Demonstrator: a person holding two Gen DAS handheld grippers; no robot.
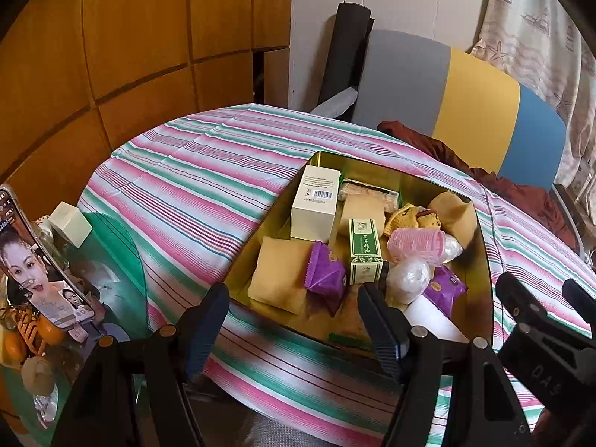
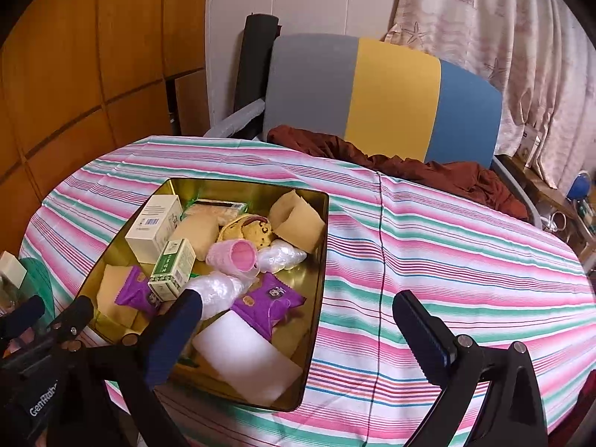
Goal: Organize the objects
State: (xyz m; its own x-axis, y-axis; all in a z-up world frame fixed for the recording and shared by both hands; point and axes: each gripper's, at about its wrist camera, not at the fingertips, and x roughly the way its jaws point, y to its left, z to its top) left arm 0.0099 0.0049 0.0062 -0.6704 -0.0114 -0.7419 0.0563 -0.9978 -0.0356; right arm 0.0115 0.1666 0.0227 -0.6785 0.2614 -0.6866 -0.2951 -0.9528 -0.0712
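Note:
A gold tin (image 1: 484,246) (image 2: 320,260) sits on the striped tablecloth, full of things: a cream box (image 1: 316,201) (image 2: 154,227), a green box (image 1: 364,251) (image 2: 173,264), a pink hair roller (image 1: 415,244) (image 2: 232,257), purple snack packets (image 1: 324,272) (image 2: 266,303), tan pouches (image 1: 279,275), clear bags and a white block (image 2: 246,361). My left gripper (image 1: 294,301) is open and empty, above the tin's near left corner. My right gripper (image 2: 298,305) is open and empty, over the tin's near right side.
A phone (image 1: 33,253) stands at the left above fruit (image 1: 22,335) and a green glass shelf (image 1: 115,246) with a small cream box (image 1: 70,223). A grey, yellow and blue chair (image 2: 380,97) with brown cloth (image 2: 409,164) stands behind the table. Curtain at right.

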